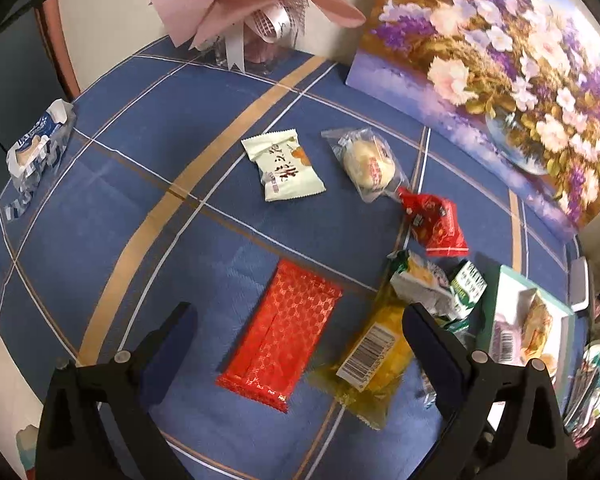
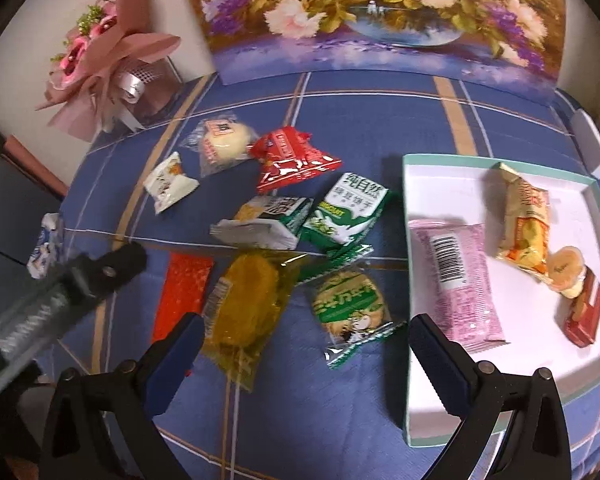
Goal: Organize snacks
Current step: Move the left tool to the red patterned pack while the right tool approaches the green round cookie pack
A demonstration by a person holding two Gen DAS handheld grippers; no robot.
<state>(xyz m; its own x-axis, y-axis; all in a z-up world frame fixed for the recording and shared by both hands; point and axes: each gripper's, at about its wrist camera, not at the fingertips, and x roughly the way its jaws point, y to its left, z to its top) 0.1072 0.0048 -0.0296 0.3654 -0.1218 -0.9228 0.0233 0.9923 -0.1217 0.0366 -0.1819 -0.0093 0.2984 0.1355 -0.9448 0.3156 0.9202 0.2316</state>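
Observation:
My left gripper (image 1: pixel 298 314) is open, hovering over a red patterned packet (image 1: pixel 284 332) that lies between its fingers. A yellow packet (image 1: pixel 372 352) lies beside it, under the right finger. My right gripper (image 2: pixel 306 320) is open above a round green cookie packet (image 2: pixel 352 304), with the yellow packet (image 2: pixel 244 300) at its left finger. Loose on the blue cloth are a cream packet (image 1: pixel 284 166), a clear-wrapped bun (image 1: pixel 368 164), a small red packet (image 2: pixel 292 158) and two green-and-white packets (image 2: pixel 344 212). The white box (image 2: pixel 406 200) holds a pink packet (image 2: pixel 456 276), an orange packet (image 2: pixel 524 224), a jelly cup (image 2: pixel 566 268) and a red box (image 2: pixel 584 316).
A flower painting (image 2: pixel 380 12) leans on the wall at the back. A pink bouquet (image 2: pixel 108 56) stands at the back left. A blue-and-white wrapper (image 1: pixel 36 148) lies near the table's left edge. A white device (image 2: pixel 592 148) sits beyond the box.

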